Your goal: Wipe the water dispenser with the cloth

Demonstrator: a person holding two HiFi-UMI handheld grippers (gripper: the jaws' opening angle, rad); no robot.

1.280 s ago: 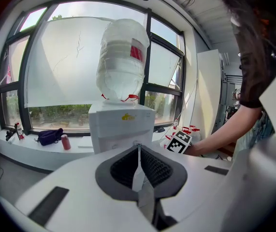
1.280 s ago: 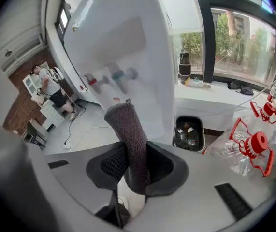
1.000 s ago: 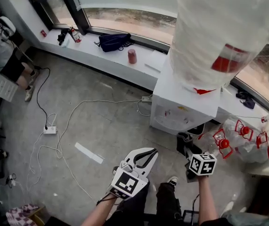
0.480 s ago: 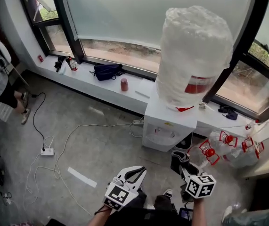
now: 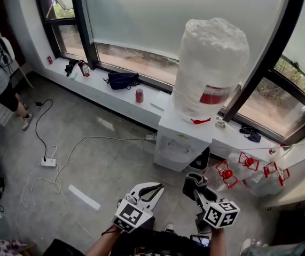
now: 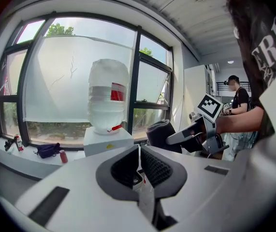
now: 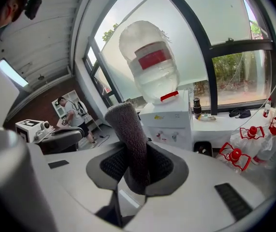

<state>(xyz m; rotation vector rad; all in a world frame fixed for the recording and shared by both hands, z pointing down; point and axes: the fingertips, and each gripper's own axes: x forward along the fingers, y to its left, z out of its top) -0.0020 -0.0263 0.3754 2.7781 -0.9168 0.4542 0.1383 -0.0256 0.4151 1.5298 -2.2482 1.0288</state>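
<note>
Head view: white box-shaped water dispenser (image 5: 178, 142) stands on grey concrete floor (image 5: 104, 159) against the white window ledge (image 5: 109, 97), at 12 o'clock from both tools and well apart from them. Large upturned bottle wrapped in white film (image 5: 211, 68) sits on top of it. Right gripper (image 5: 196, 184) low in frame, jaws clamped on a dark grey rolled cloth (image 5: 194, 180), which is not touching the dispenser. Left gripper (image 5: 153, 190) near it at 9 o'clock, white jaws closed together

Right gripper view: pads press the cloth (image 7: 130, 139) from both sides, the roll standing up out of the jaws toward 12 o'clock; dispenser (image 7: 169, 116) beyond it at 1 o'clock

Left gripper view: the two pads meet along a thin seam, holding nothing; right gripper (image 6: 196, 132) with its cloth (image 6: 163, 134) shows at 2 o'clock

Clear empty bottles with red caps (image 5: 248, 167) lie at 3 o'clock of the dispenser; small red can (image 5: 139, 95) and dark blue bag (image 5: 121, 80) sit on the ledge at its 10 o'clock
</note>
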